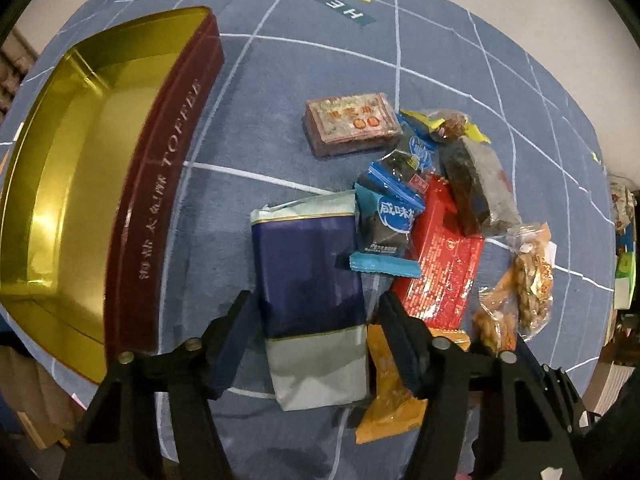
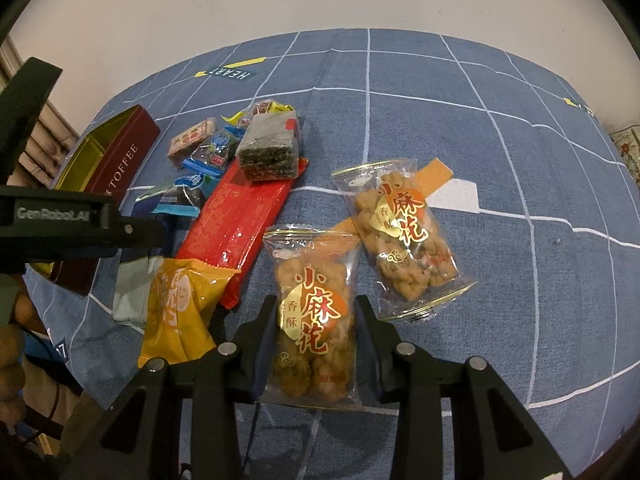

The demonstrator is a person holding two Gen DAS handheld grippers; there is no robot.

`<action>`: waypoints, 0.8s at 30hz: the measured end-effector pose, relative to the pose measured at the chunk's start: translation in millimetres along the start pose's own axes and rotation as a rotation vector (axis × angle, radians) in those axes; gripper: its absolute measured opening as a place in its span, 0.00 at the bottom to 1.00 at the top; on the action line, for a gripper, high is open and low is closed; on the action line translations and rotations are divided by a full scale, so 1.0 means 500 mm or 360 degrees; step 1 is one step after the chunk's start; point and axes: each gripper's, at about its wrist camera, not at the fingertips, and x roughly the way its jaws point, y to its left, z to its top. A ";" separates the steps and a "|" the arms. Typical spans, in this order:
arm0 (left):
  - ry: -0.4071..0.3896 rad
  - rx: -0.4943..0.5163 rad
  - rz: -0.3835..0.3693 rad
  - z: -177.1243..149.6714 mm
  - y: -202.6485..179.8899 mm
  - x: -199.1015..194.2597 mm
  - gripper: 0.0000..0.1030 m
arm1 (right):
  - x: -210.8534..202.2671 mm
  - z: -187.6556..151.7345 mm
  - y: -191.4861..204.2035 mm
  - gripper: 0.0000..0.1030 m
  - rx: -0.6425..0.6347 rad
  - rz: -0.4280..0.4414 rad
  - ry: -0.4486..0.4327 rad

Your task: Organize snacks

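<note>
The left hand-held gripper (image 1: pixel 316 316) is pointed down at a navy and grey packet (image 1: pixel 308 280); the packet lies flat between the two jaws, which stand about as wide as the packet itself; whether the pads (image 1: pixel 236 340) press on its edges cannot be told. An orange packet (image 1: pixel 390 392) lies just beside it, partly under the right jaw. The surface is covered with a blue cloth with white lines (image 1: pixel 280 80); whether a desk or a bed is under it cannot be told. A dark red toffee tin (image 1: pixel 160 184), open and with a golden inside, stands to the left of the pile; no snack is seen in it.

The right hand-held gripper (image 2: pixel 314 328) is closed narrowly on a clear bag of fried dough twists (image 2: pixel 314 312); the sides of the bag are touched by both jaws. A second bag of the same kind (image 2: pixel 404 240) lies near it, to the upper right, and is not touched. A long red packet (image 2: pixel 236 220) lies to the left; on its far end a dark seaweed-like bar (image 2: pixel 268 148) is laid; small blue packets (image 2: pixel 212 156) and a small reddish box (image 2: pixel 192 140) are heaped between it and the tin.
</note>
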 end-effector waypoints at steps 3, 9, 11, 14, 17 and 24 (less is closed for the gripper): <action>0.0002 0.0010 0.0030 0.005 -0.008 0.010 0.52 | 0.000 0.000 0.000 0.37 0.0003 0.0000 0.0000; -0.0015 0.0035 0.0012 0.017 -0.008 0.018 0.48 | 0.001 0.001 0.001 0.37 0.0001 0.0000 0.0002; -0.0028 0.0053 0.0013 0.015 -0.007 0.019 0.47 | 0.001 0.001 0.001 0.37 0.0001 0.0000 0.0001; -0.0041 0.0073 0.0001 0.010 0.006 0.019 0.45 | 0.001 0.002 0.001 0.37 0.0002 0.0000 0.0002; -0.0032 0.0085 -0.0019 0.006 0.018 0.019 0.45 | 0.000 0.001 0.001 0.37 -0.0001 -0.0003 0.0002; -0.0037 0.0110 -0.0038 -0.004 0.052 -0.007 0.44 | 0.006 0.003 0.006 0.37 -0.0006 -0.0023 0.0011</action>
